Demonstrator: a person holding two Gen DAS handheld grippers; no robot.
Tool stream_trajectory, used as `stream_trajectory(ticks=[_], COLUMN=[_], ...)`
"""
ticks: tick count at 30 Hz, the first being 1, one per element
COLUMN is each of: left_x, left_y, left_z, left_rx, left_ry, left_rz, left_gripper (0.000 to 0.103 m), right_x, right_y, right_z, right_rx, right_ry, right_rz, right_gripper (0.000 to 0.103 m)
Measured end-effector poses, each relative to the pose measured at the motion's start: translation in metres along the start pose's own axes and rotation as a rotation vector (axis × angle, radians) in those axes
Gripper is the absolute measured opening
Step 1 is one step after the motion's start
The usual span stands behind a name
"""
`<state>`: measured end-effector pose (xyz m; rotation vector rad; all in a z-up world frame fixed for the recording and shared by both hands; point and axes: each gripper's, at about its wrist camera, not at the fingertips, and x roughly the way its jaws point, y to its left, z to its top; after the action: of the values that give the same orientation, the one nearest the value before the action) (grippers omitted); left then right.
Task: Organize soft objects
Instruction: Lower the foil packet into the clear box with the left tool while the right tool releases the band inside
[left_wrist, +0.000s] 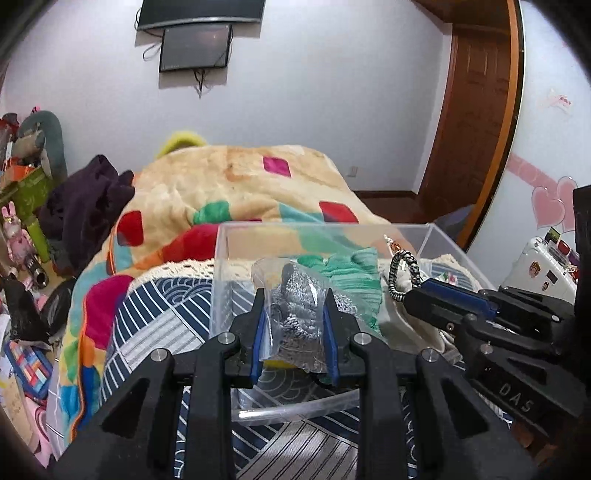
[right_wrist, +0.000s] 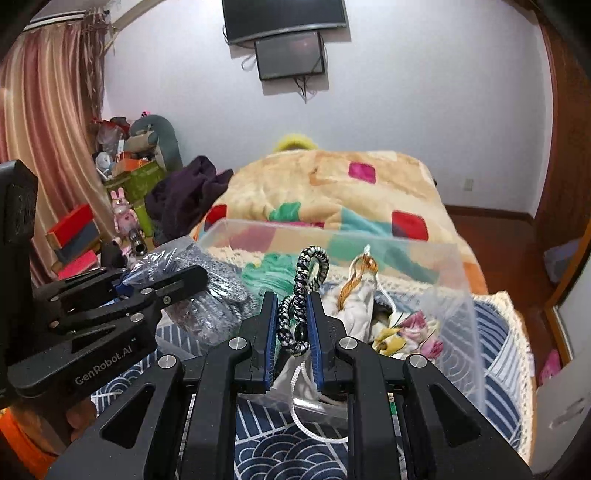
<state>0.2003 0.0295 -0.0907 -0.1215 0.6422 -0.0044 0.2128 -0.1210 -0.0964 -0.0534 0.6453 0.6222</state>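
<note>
left gripper (left_wrist: 293, 306): centre of its frame, jaws clamped on a plastic bag of grey knit stuff (left_wrist: 295, 314), held over the clear bin (left_wrist: 221, 295)
right gripper (right_wrist: 291, 317): centre of its frame, pinching the black-and-white braided cord (right_wrist: 301, 295) above that bin
bin: green cloth (left_wrist: 351, 273) inside, sitting on the blue patterned cover (left_wrist: 155, 317)

Left gripper (left_wrist: 294, 301): level, pointing forward; blue-padded jaws closed partway, pinching a clear plastic bag of grey knit fabric (left_wrist: 295, 317) between the pads.
Right gripper (right_wrist: 291, 314): level, just beside the left gripper on its right; jaws narrowed to a slim gap, clamping a black-and-white braided cord (right_wrist: 301, 295) that stands upright between the pads.
</note>
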Motion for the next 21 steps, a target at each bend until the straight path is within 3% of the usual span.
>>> stream_trajectory(ticks=[5,9,13,17,21], left_x=[0.004,0.001,-0.005,-0.017,-0.030], left_y=[-0.001,0.000,0.000,-0.002,-0.006], left_z=[-0.005,-0.008,-0.011,-0.011,-0.008], left_rx=[0.010,0.017,0.023,0.033,0.049], left_ry=[0.017,0.024,0.019,-0.009,-0.038], left_rz=[-0.001,-0.007,-0.006,0.002,0.000], left_gripper=[0.029,0.035,0.043,0.060,0.062], right_x=[0.003,0.001,-0.002,-0.008,-0.016], right_y=[0.003,0.005,0.006,0.003,0.001], right_z=[-0.005,-0.006,-0.006,-0.005,-0.002], right_rx=[-0.033,-0.054,-0.057,-0.048,-0.043], right_ry=[0.027,0.034,0.031,0.023,0.001], right_rz=[-0.037,-0.042,-0.045,-0.041,-0.053], right_gripper=[0.015,0.027,0.034,0.036,0.050])
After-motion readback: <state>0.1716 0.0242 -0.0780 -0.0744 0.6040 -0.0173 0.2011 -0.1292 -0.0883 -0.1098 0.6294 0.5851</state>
